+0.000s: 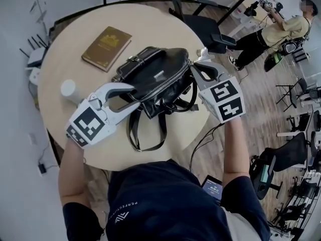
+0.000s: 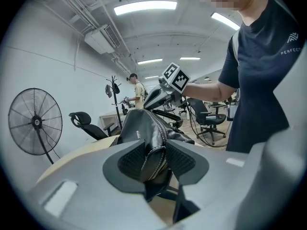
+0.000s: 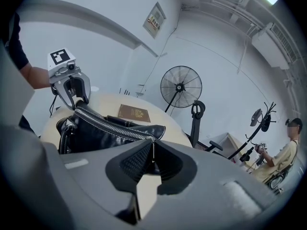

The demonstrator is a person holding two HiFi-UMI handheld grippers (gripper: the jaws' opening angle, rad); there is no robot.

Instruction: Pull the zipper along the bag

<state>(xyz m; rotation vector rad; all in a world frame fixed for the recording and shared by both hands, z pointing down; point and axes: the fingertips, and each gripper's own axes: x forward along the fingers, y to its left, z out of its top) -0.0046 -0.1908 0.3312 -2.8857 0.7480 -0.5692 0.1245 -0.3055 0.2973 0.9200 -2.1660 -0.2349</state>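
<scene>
A black leather bag [image 1: 155, 74] lies in the middle of the round table [image 1: 65, 59], its straps trailing toward me. My left gripper [image 1: 136, 100] holds the bag's near-left end: in the left gripper view a stitched fold of the bag [image 2: 154, 159] sits pinched between the pads. My right gripper [image 1: 193, 67] is at the bag's right end. In the right gripper view its jaws [image 3: 153, 159] are shut on the thin metal zipper pull [image 3: 153, 147]. From there the silver zipper [image 3: 110, 123] runs back toward the left gripper [image 3: 76, 99], its teeth meshed.
A brown book [image 1: 106, 47] lies on the table's far left and a white cylinder [image 1: 70, 89] stands near the left edge. A black office chair [image 1: 200, 24] stands behind the table. Another person [image 1: 286, 29] sits at the back right. A standing fan [image 3: 181, 86] is nearby.
</scene>
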